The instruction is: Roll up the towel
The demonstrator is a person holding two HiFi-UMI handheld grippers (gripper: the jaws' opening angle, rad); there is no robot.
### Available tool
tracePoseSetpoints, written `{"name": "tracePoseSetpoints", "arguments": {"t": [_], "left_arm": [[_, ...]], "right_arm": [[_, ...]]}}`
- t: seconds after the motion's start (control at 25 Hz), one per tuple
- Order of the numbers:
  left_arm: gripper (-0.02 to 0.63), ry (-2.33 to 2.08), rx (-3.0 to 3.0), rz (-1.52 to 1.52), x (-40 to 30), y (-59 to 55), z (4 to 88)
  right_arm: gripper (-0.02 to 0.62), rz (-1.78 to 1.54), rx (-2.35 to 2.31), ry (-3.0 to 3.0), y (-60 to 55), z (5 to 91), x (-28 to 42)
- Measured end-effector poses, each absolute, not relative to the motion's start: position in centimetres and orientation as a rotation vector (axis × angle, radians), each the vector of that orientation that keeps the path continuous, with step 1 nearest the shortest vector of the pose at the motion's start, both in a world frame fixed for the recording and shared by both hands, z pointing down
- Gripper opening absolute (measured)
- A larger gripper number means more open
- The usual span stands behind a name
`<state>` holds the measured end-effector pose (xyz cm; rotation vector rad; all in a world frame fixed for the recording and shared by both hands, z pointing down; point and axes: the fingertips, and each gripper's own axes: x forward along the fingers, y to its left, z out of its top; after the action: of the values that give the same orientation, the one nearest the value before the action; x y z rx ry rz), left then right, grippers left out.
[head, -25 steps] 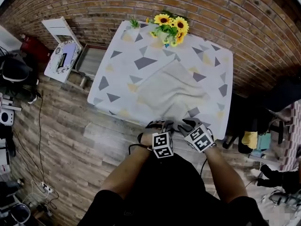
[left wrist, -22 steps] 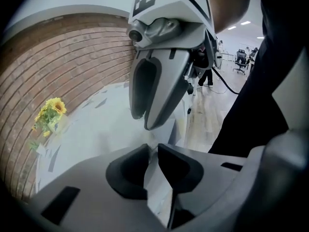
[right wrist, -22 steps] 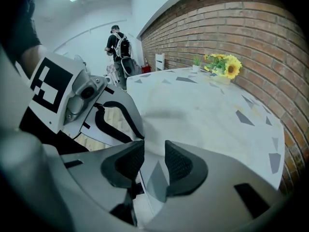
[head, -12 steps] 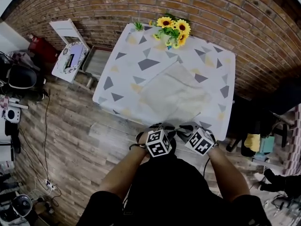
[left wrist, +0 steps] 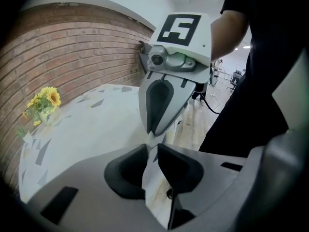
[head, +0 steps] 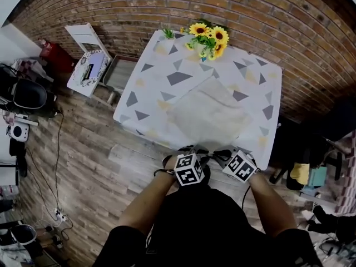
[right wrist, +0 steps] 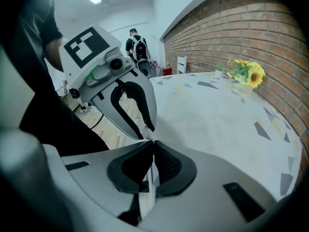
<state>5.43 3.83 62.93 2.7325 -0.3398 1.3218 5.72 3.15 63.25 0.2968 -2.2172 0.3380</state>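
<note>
Fingers [left wrist: 125,170] of left gripper [left wrist: 152,148] and right gripper [right wrist: 153,143], just closed, pinch the towel [head: 208,113] at its near edge (by the worktop [head: 161,71] front). Rolling should go best with both ends kept level.

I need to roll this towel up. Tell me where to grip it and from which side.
Best grip the towel by the two corners of its near edge, coming low from the table's front side. It lies flat and thin, so only an edge can be pinched, and that edge sits at the front rim, with its length running away toward the sunflowers.
</note>
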Motion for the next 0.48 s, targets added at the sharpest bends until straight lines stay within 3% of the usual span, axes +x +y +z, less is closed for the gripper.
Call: {"name": "tracePoseSetpoints", "arguments": {"t": [0.48], "left_arm": [[0.065, -0.362, 2.687, 1.388, 5.2, 2.1, 64.2]], "right_arm": [[0.036, 0.399, 0.287, -2.175, 1.5, 64.7, 6.0]]}}
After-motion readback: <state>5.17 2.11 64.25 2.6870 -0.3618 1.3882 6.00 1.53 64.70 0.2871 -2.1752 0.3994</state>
